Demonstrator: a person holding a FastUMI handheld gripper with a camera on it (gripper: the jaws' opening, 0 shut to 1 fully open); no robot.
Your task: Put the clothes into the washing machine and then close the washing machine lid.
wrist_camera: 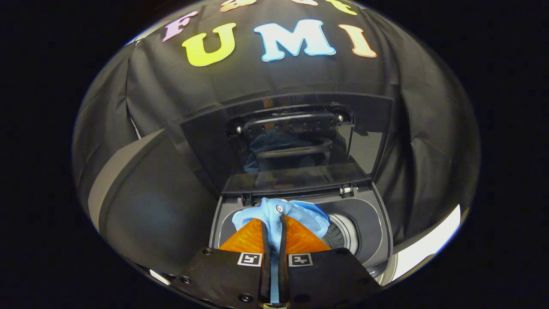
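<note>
Two gripper (274, 229) jaws pinch a light blue cloth garment (279, 214) tight between them, holding it over the round opening of a dark grey top-loading washing machine (377, 219). Its glossy dark lid (300, 141) stands upright at the far side. Judging by this, loading is under way; releasing and closing remain. Most of the drum's interior is hidden.

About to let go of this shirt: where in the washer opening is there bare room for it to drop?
The gripper is shut on the blue garment above the tub opening. Bare room lies beside the garment, where the drum shows. It is crowded near the hinge of the raised lid.
</note>
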